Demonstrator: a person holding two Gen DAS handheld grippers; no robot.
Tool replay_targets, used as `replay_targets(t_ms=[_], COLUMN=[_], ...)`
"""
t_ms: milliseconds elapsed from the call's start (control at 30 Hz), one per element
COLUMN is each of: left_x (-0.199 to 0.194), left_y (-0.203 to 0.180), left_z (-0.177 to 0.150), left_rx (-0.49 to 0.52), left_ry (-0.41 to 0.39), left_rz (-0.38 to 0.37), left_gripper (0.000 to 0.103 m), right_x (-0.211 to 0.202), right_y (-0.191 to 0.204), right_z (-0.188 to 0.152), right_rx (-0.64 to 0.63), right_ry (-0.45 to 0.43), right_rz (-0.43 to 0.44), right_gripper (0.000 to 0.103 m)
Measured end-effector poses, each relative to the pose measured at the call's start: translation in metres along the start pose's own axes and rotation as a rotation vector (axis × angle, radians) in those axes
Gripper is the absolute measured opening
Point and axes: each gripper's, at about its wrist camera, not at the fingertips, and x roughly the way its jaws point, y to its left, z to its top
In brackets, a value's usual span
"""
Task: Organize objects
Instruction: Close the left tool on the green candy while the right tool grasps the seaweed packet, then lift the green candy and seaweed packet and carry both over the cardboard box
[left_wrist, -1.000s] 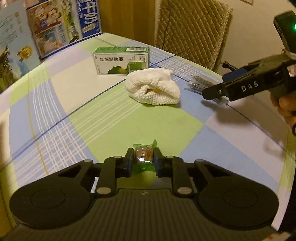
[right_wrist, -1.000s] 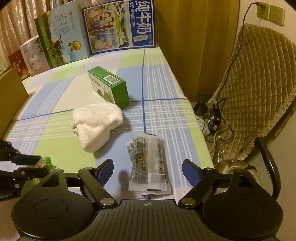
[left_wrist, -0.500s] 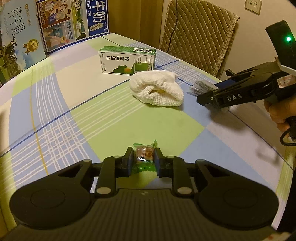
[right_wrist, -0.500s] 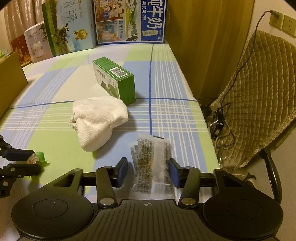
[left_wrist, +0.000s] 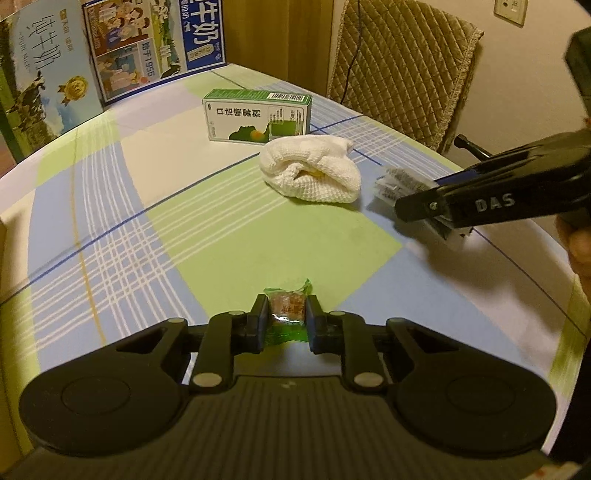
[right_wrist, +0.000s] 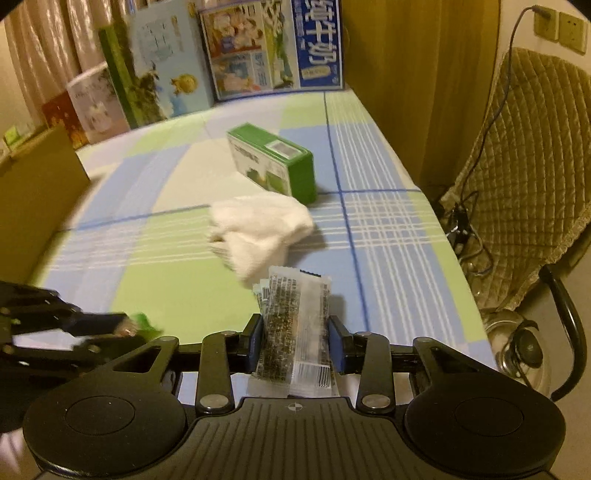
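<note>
Candy in a green wrapper sits pinched between the fingers of the left gripper, held just above the checked cloth of the counter. Over on the person's right, the right gripper is closed on a small stack of clear sachets with dark printing and barcodes, and from the left wrist view the stack appears raised off the cloth, with a shadow below it. A hand shows at the far edge of that view, behind the right gripper. Between the two grippers and farther back lies a crumpled white knitted cloth, and just behind it stands a green and white medicine box on its long edge. Large milk cartons line the back of the counter, a brown cardboard box stands at the left edge, and a quilted chair stands beside the counter.
</note>
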Motion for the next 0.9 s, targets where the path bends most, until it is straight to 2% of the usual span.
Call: replay_targets(t_ms=[167,400,667,900], left_x=[-0.031,-0.1,-0.175,-0.229], left_y=[-0.005,-0.012,-0.025,-0.026], left_z=[-0.005,-0.021,-0.041,-0.064], left_rx=[-0.065,-0.188,-0.233,-0.29], left_ry=[-0.022,-0.064,-0.12,-0.169], left_rz=[0.017,0.049,0.116,0.168], left_gripper=[0.017,0.017,0.017,0.017], right_x=[-0.031,-0.085,-0.142,-0.167], right_y=[0.021,0.05,0.09,0.129], right_z=[-0.015,-0.031,-0.052,-0.056], right_rx=[0.028,0.045,0.005,-0.055], right_ry=[-0.028,-0.061,-0.109,-0.136], right_rz=[0.029,0.04,0.075,0.13], right_gripper=[0.034,0.034,0.034,0.034])
